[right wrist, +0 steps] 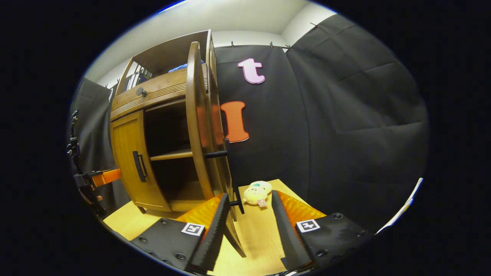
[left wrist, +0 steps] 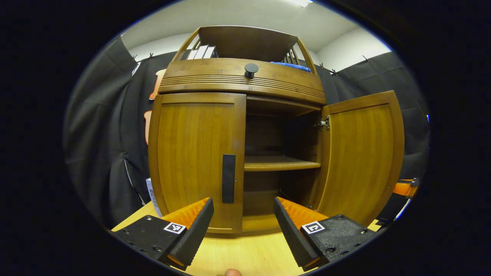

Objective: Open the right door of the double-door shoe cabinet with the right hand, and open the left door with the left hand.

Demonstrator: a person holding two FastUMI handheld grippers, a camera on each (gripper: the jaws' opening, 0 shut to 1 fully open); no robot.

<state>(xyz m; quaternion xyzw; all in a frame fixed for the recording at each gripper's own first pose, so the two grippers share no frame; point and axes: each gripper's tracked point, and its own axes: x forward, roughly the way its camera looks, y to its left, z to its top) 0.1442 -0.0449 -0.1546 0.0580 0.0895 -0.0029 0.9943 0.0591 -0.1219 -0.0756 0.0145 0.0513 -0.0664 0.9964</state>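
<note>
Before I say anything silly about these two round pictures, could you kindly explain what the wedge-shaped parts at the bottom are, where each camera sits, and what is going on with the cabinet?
There is no robot here: a person holds a two-finger gripper in each hand, and a fisheye camera rides on each one. The wedges are that gripper's own fingers.

The left gripper view faces the shoe cabinet head-on. The left gripper is open and holds nothing; it points at the dark handle of the left door, which is shut.

The right gripper view looks along the edge of the right door, already swung open. The right gripper is open too, with the door's handle close to its fingers, not pinched.

On the wooden table a small plush toy lies beside the cabinet.
</note>
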